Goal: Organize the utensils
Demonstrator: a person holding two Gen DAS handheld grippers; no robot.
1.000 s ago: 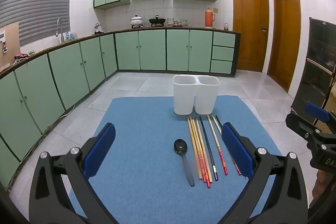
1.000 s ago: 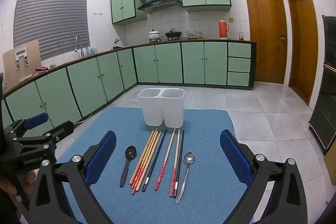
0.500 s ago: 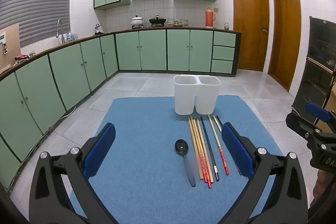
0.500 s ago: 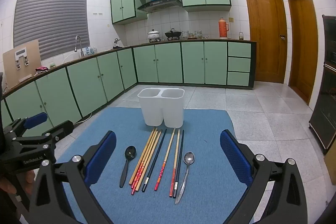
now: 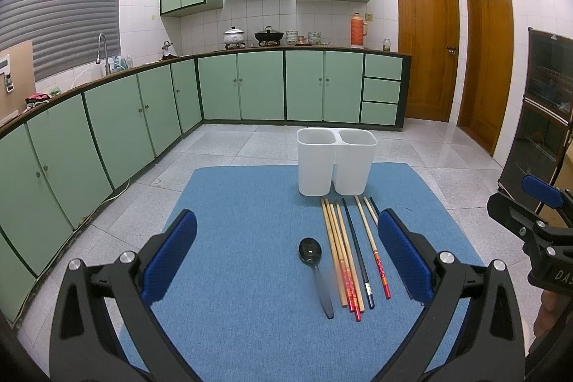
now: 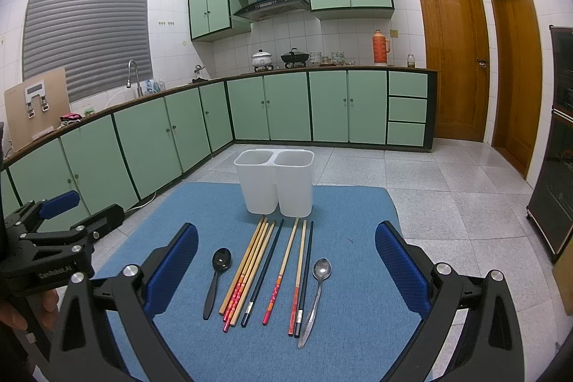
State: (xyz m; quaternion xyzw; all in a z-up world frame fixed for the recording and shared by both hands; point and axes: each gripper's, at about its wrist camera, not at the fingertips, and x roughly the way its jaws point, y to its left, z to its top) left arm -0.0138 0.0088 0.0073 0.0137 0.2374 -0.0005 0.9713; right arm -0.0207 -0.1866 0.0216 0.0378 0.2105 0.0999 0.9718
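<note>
A white two-compartment holder (image 5: 336, 165) (image 6: 275, 181) stands upright at the far side of a blue mat (image 5: 232, 238) (image 6: 354, 274). In front of it lie a black spoon (image 5: 315, 271) (image 6: 216, 274), several wooden and dark chopsticks (image 5: 349, 256) (image 6: 265, 271) in a row, and a metal spoon (image 6: 315, 296) at the right end. My left gripper (image 5: 286, 260) is open and empty, above the mat's near left part, close to the black spoon. My right gripper (image 6: 286, 267) is open and empty, above the row of utensils.
Green floor cabinets (image 5: 107, 131) run along the left and back walls. Two wooden doors (image 5: 426, 45) are at the right. A dark cabinet (image 6: 558, 138) stands at the far right. Grey tiled floor surrounds the mat.
The left wrist view has shifted very slightly; the utensils sit a touch further right in it. Nothing was grasped or moved.
</note>
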